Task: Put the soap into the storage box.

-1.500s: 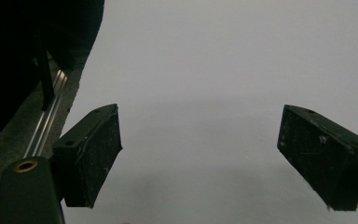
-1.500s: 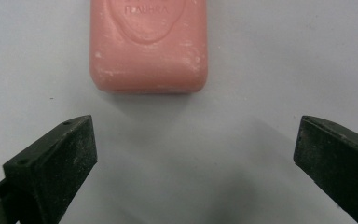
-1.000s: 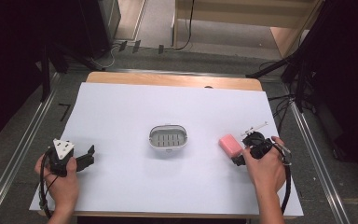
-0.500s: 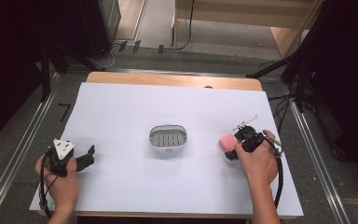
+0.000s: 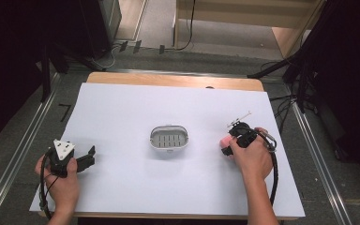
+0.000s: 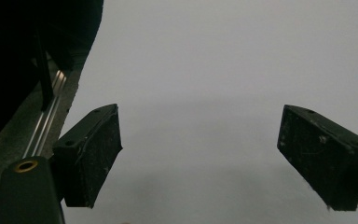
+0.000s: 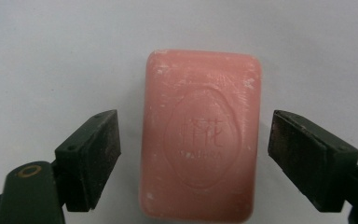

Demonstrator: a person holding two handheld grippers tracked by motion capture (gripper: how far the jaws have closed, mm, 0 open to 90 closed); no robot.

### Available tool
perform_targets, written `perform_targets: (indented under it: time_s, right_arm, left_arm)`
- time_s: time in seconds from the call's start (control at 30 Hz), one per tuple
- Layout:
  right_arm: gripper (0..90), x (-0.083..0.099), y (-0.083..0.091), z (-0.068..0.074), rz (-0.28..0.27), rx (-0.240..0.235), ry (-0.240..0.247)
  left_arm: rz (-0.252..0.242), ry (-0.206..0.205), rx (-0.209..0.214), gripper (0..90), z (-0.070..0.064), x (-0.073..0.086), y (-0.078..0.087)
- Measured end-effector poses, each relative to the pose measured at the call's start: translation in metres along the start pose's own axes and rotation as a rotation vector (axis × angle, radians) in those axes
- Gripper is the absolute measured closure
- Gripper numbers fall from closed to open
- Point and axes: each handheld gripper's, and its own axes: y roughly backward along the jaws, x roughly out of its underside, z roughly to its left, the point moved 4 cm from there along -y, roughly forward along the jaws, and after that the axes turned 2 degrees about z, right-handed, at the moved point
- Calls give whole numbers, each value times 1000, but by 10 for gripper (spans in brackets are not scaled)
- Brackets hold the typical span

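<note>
A white sheet (image 5: 122,117) covers the wooden table (image 5: 173,80); near its middle sits an oval grey soap dish (image 5: 168,138) with a slotted floor, nothing in it; at about four o'clock from the dish, well apart from it, a pink soap bar (image 7: 200,135) lies flat on the sheet, its stamped oval face up; the right gripper (image 7: 193,156) is poised over the bar, held in the person's right hand (image 5: 252,157), its jaws spread wide with one on each long side of the bar and a sliver of white sheet showing between each pad and the soap, so nothing is pinched; in the high view the bar peeks out at the nine o'clock side of that gripper; the left gripper (image 5: 85,159) rests at about eight o'clock on the sheet, in the left hand (image 5: 61,180), its jaws likewise spread apart over bare white sheet, the sheet's edge and a metal rail (image 6: 46,119) lying at its ten o'clock
</note>
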Motion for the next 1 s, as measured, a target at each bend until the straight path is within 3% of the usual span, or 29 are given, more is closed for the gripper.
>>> perform_targets:
  time_s: [0.1,0.33,0.67,0.87,1.0]
  right_arm:
    - [201,-1,-2,0,3,3,-3]
    - [350,-2,-6,-2,21,-16,-19]
    - [386,-1,-7,-3,22,-27,-37]
    - [389,-1,-6,-2,8,-18,11]
    - [390,-2,-3,-1,-9,-38,38]
  left_arm:
    - [0,0,0,141,0,0,0]
    - [0,-1,0,142,0,0,0]
    - [0,-1,-1,141,0,0,0]
    - [1,-2,-1,142,0,0,0]
    - [2,-2,-2,141,0,0,0]
